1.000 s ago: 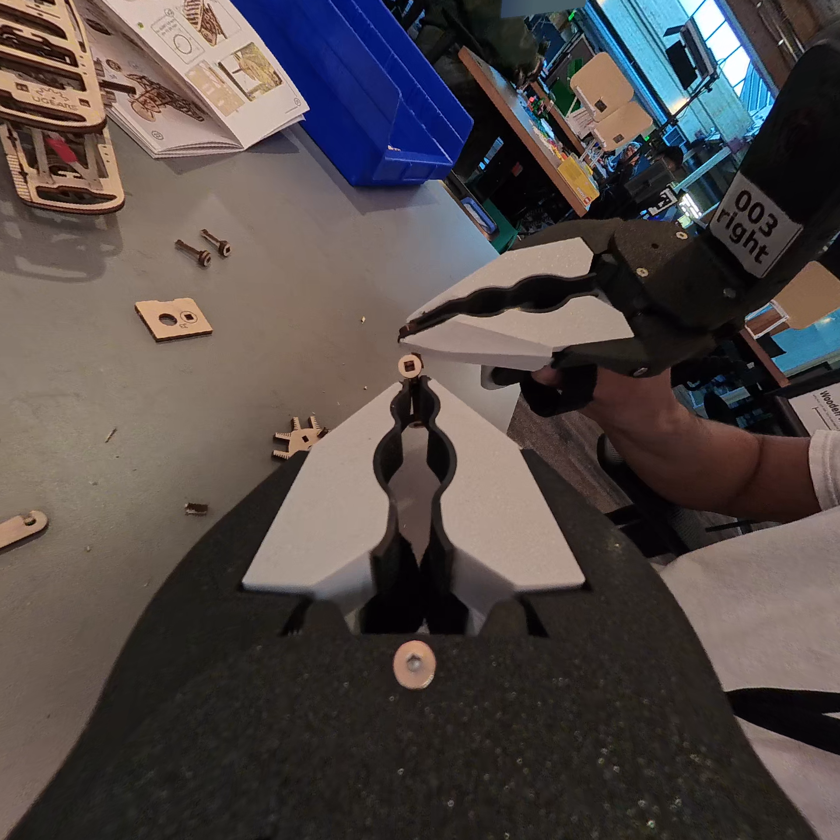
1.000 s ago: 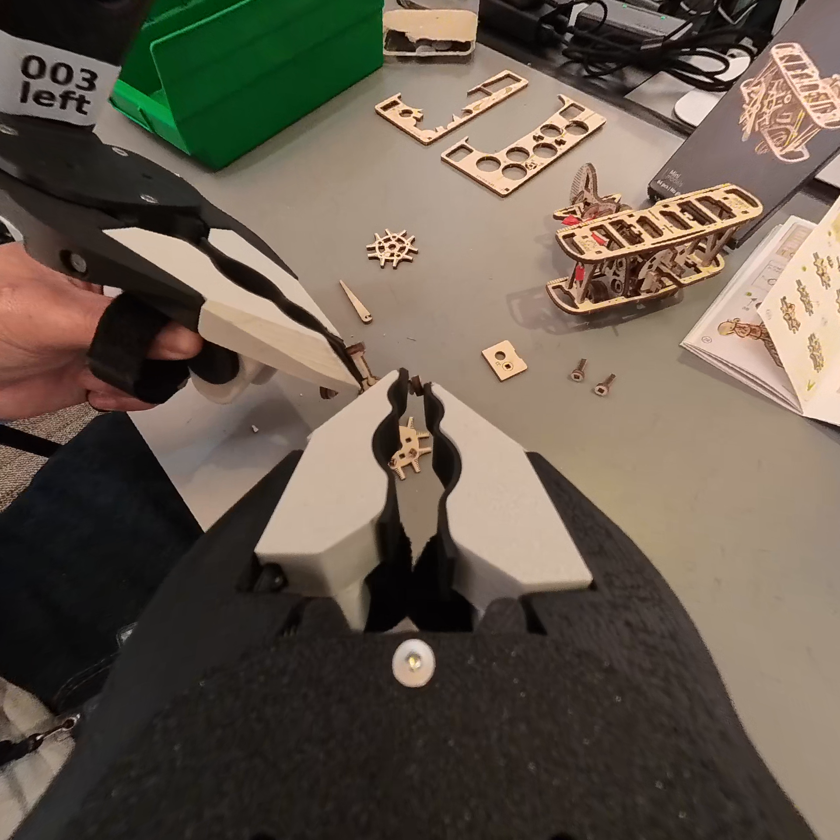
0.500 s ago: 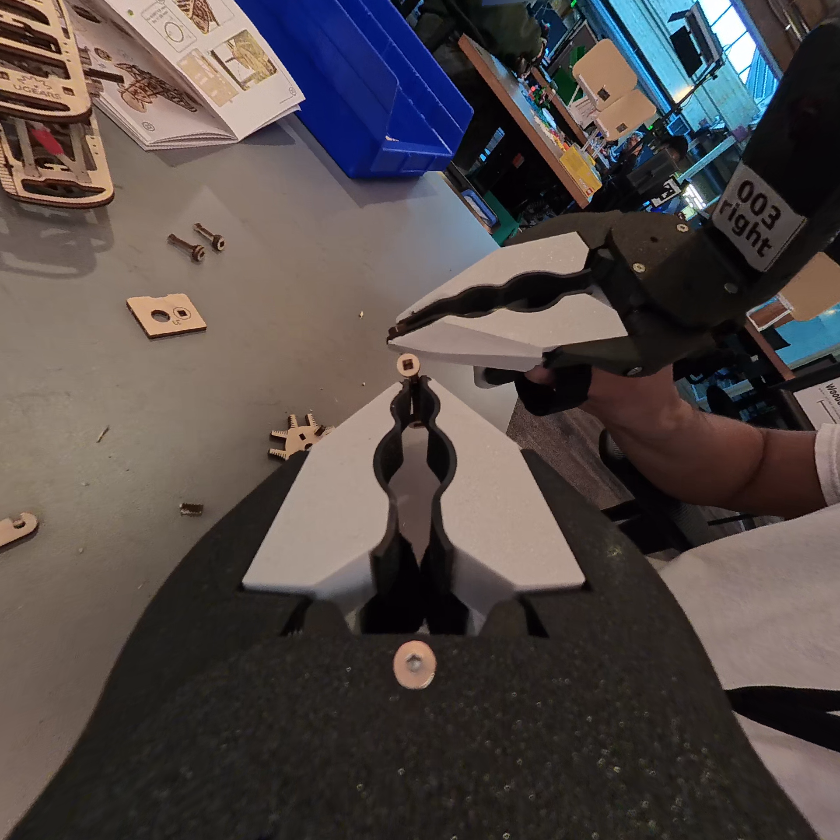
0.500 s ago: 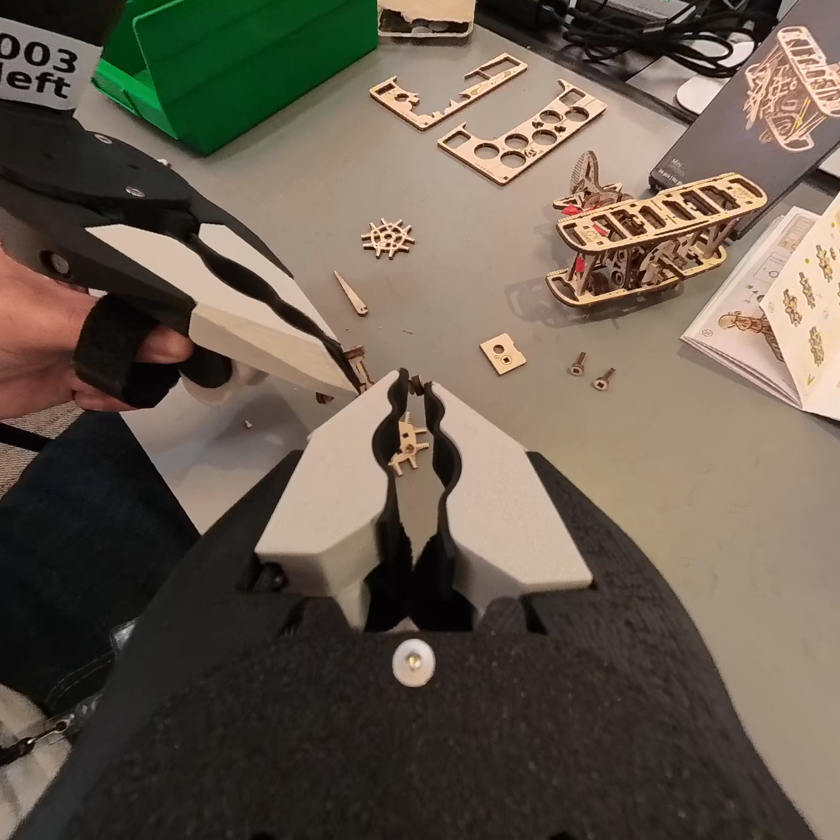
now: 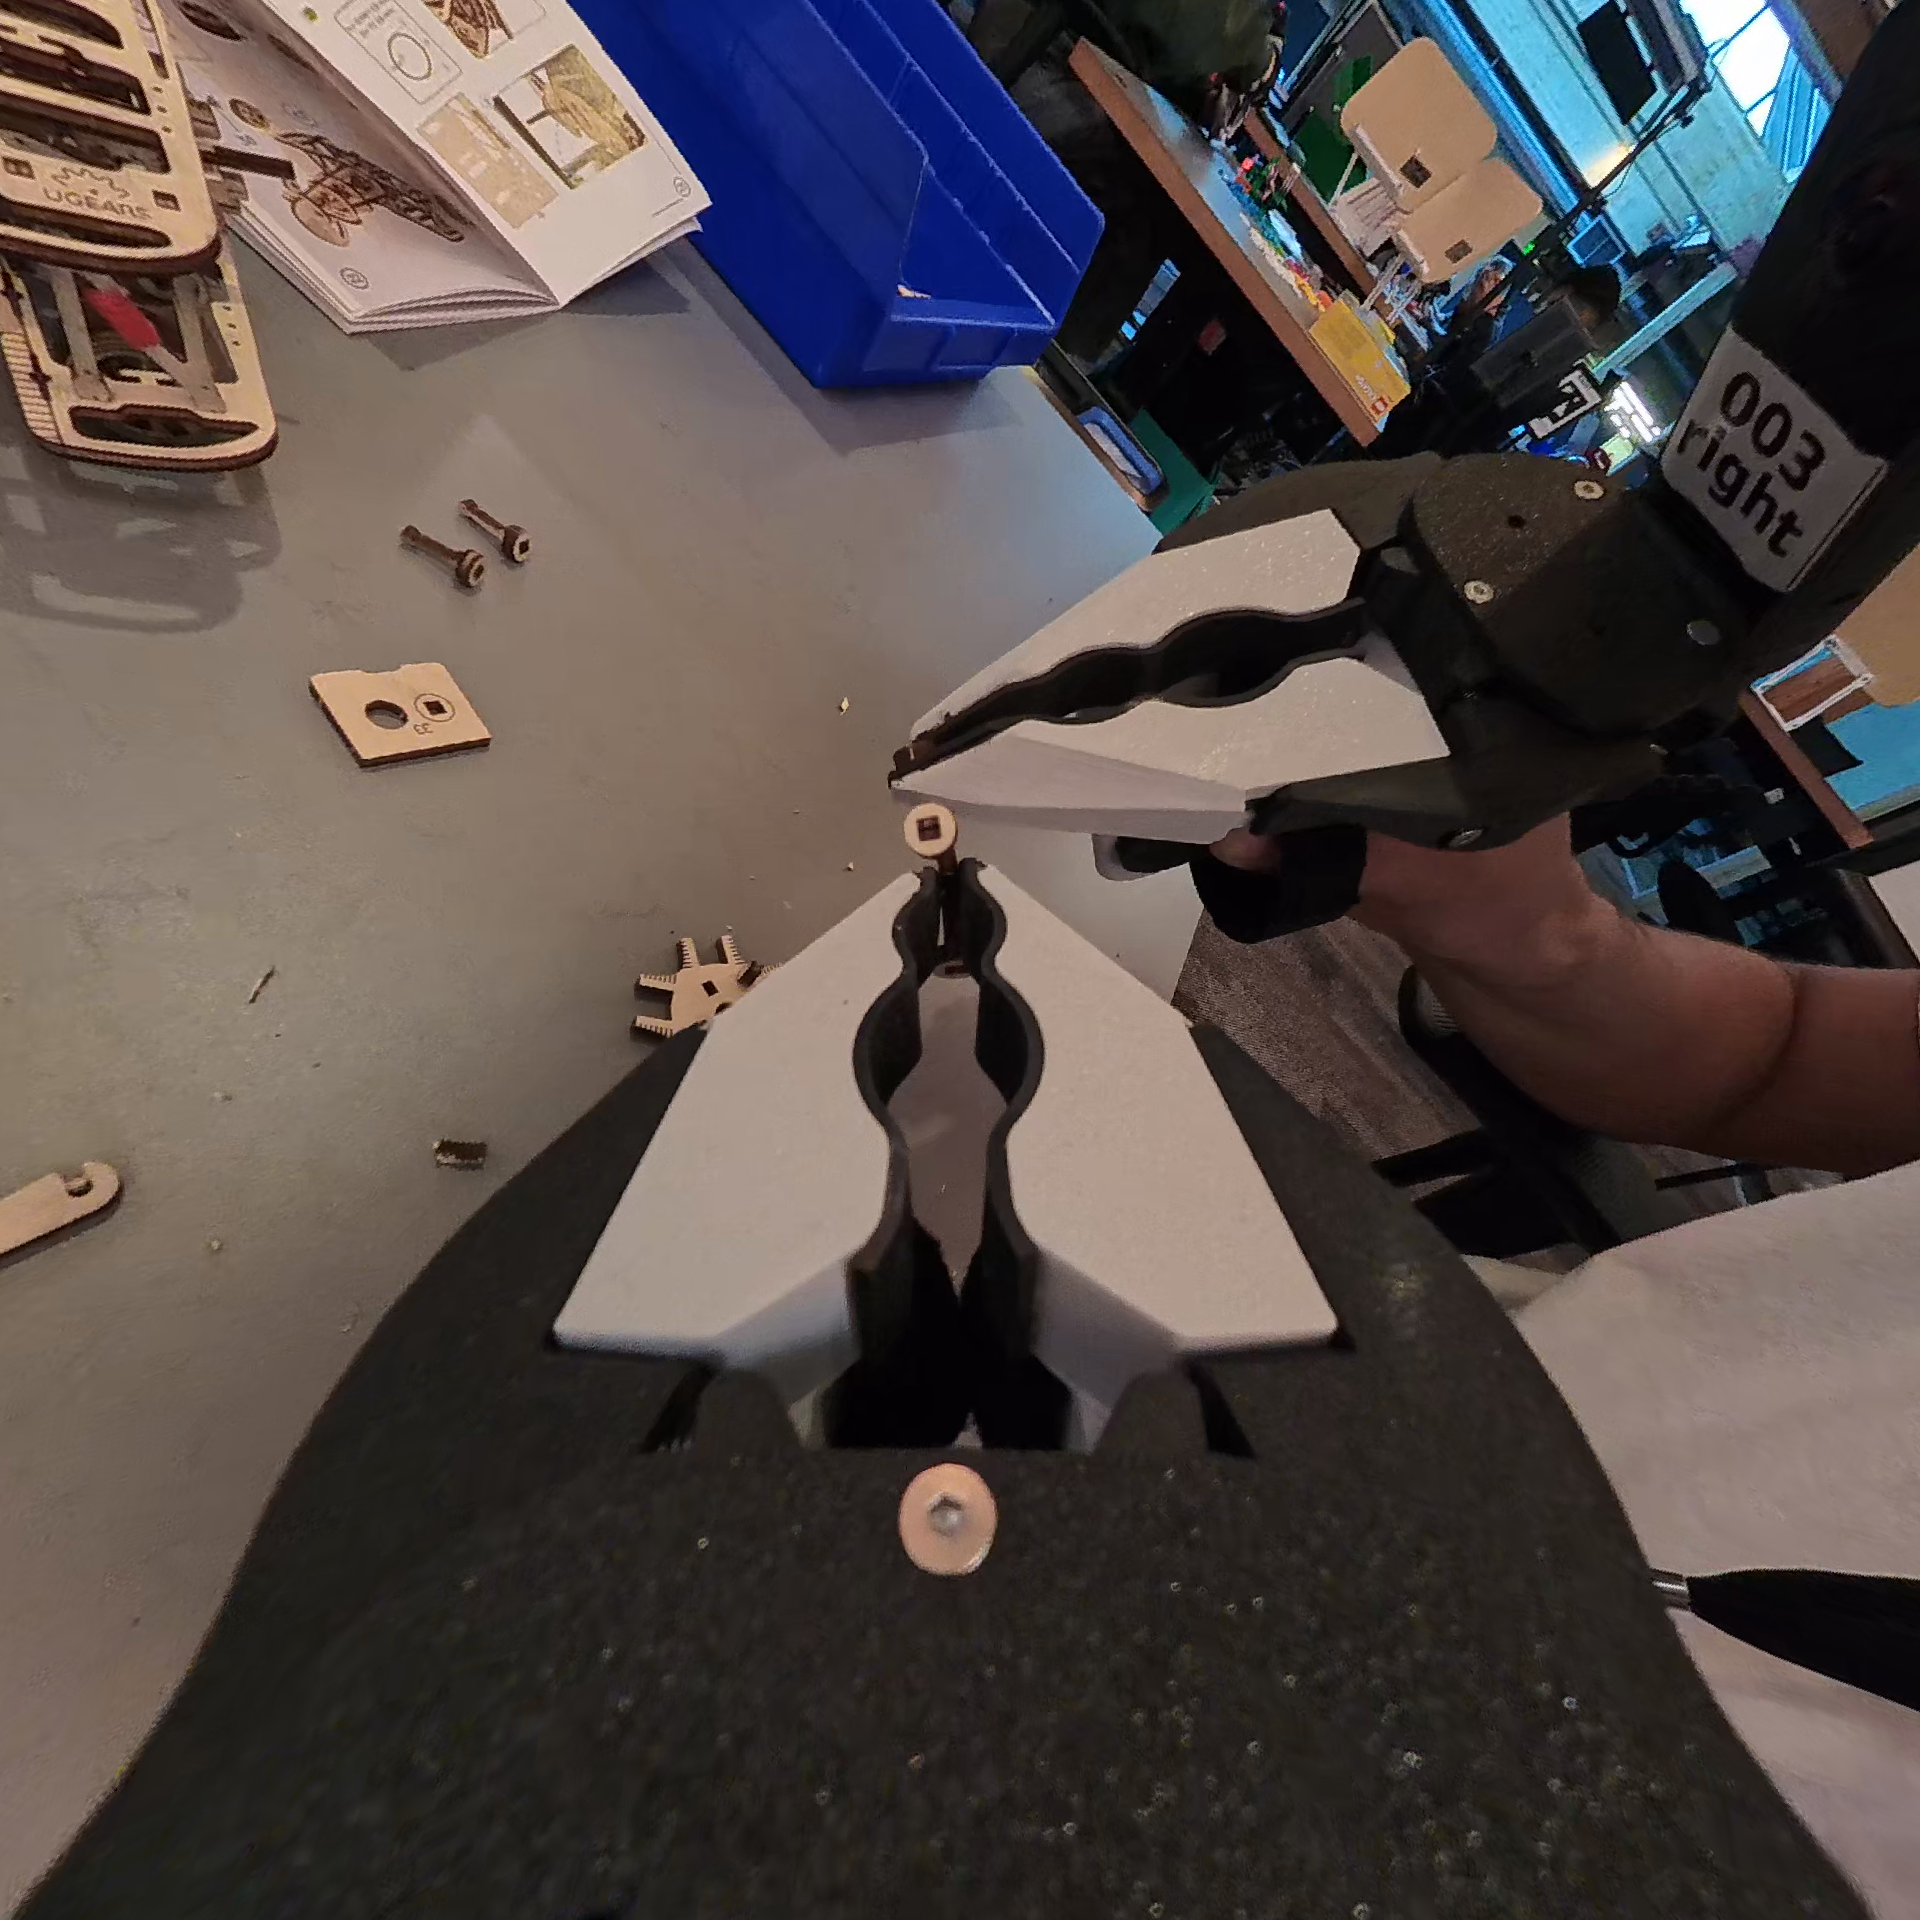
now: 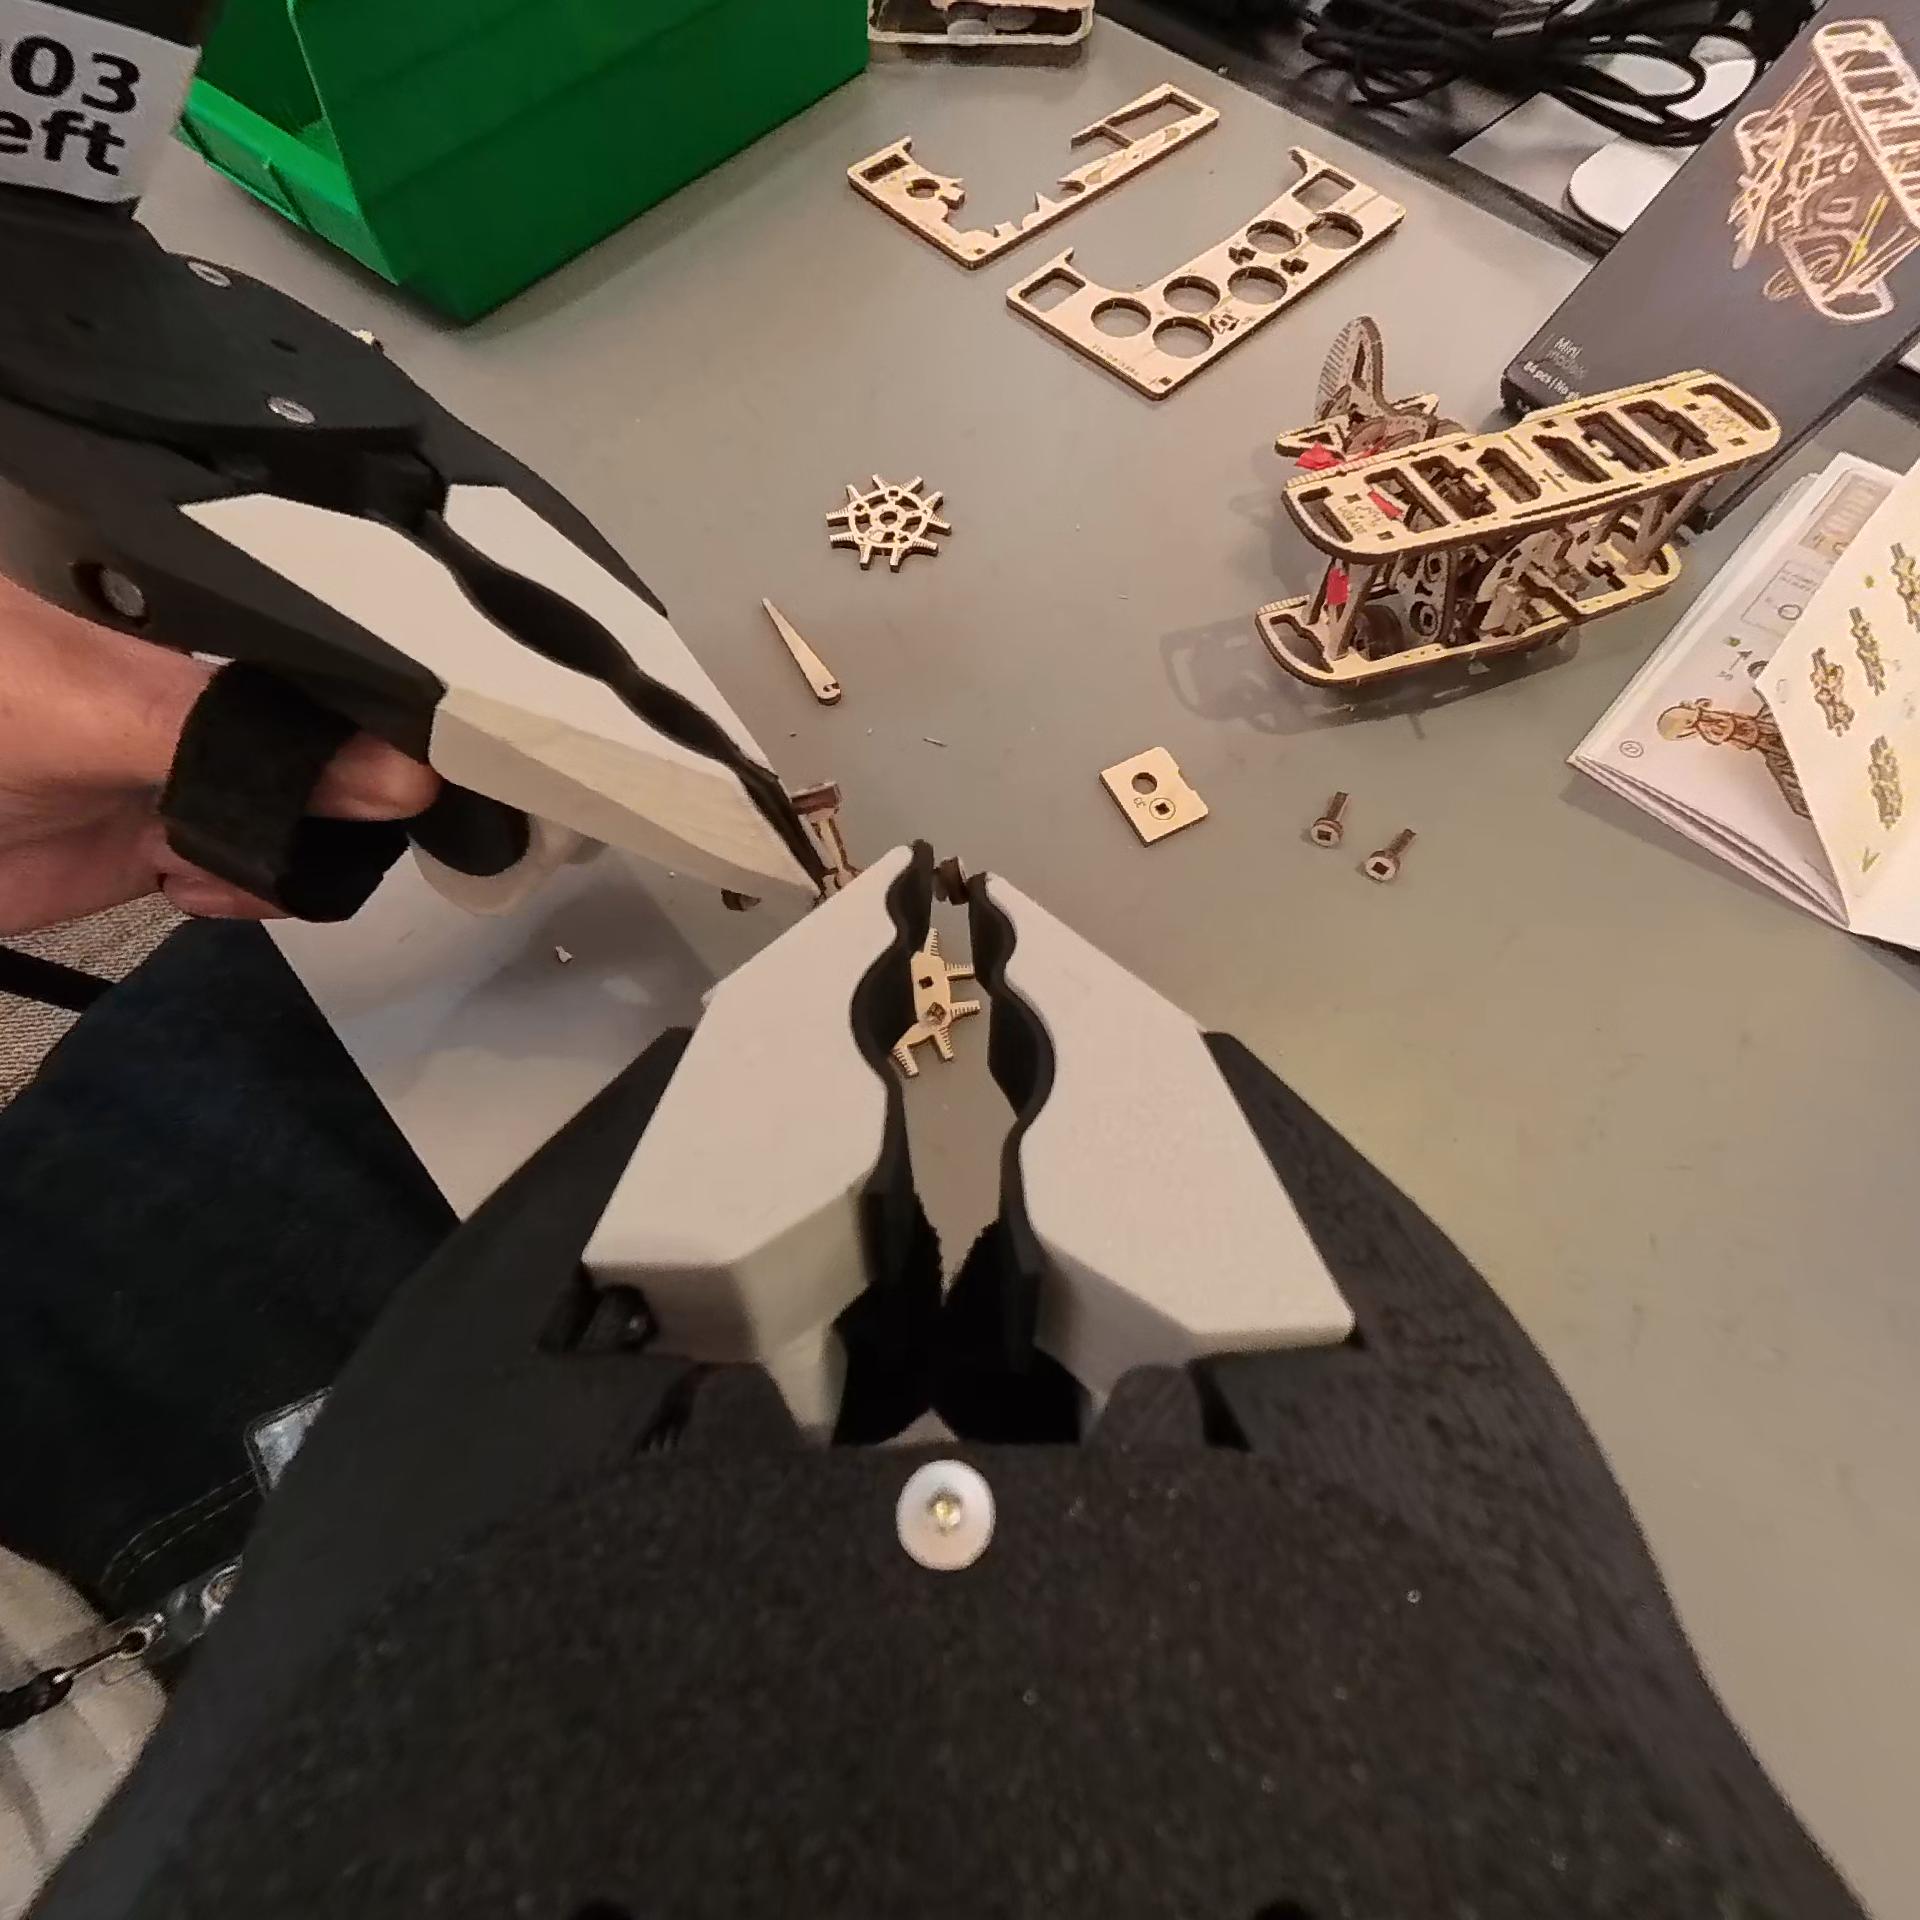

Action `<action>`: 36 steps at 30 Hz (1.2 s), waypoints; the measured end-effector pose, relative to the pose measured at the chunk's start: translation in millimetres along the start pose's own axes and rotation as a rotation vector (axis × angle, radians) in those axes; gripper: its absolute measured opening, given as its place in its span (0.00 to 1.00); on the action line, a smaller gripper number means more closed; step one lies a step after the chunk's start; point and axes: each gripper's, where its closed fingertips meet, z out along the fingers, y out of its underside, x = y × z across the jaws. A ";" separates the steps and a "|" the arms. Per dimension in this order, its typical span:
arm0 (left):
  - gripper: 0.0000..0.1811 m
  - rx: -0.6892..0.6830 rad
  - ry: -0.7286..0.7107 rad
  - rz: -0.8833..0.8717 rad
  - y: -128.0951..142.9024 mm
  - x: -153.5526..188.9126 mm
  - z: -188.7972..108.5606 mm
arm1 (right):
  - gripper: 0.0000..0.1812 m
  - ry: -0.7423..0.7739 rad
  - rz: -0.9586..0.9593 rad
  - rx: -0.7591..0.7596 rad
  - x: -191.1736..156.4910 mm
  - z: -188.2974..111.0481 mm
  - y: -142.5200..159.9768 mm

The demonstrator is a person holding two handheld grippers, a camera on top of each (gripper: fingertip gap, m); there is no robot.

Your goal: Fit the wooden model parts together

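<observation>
Two grippers meet tip to tip above the near edge of the grey table. The left gripper is clenched on one small wooden pin, whose round head with a square socket sticks out past the fingertips. The right gripper is pinched on one tiny dark wooden piece at its very tips; what kind of part it is cannot be told. In the left wrist view the right gripper's tip hangs just above the pin's head, close but apart. On the table lie two more loose wooden pins side by side, one small square plate with two holes, one round spoked gear, one toothed gear fragment seen between the right gripper's fingers, and one pointed wooden sliver. One part-built wooden biplane stands farther back, near two punched-out wooden sheets. One open instruction booklet lies at the right, one dark box behind the biplane, one green bin at the far left. The left wrist view adds one blue bin beside the booklet and one rounded wooden strip at the left edge.
</observation>
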 end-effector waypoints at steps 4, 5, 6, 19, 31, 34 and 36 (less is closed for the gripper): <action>0.00 -0.018 0.003 -0.032 5.4 -5.1 2.5 | 0.03 -0.021 0.020 -0.034 0.3 5.6 8.2; 0.00 -0.025 0.006 -0.047 7.9 -6.8 3.9 | 0.03 -0.023 0.022 -0.045 0.5 7.5 11.1; 0.00 -0.036 0.011 -0.066 11.0 -8.4 5.7 | 0.03 -0.028 0.027 -0.059 0.6 9.2 14.4; 0.00 -0.075 0.044 -0.212 27.1 -21.3 15.2 | 0.03 -0.112 0.160 -0.127 1.8 23.4 36.3; 0.00 -0.116 -0.005 -0.119 31.2 -22.9 15.8 | 0.03 -0.180 0.255 -0.135 -0.1 25.6 40.6; 0.00 -0.116 0.002 -0.145 31.7 -24.0 16.3 | 0.03 -0.181 0.259 -0.140 0.4 26.5 42.0; 0.00 -0.120 0.002 -0.161 33.4 -25.7 17.5 | 0.03 -0.156 0.218 -0.151 1.1 28.0 43.7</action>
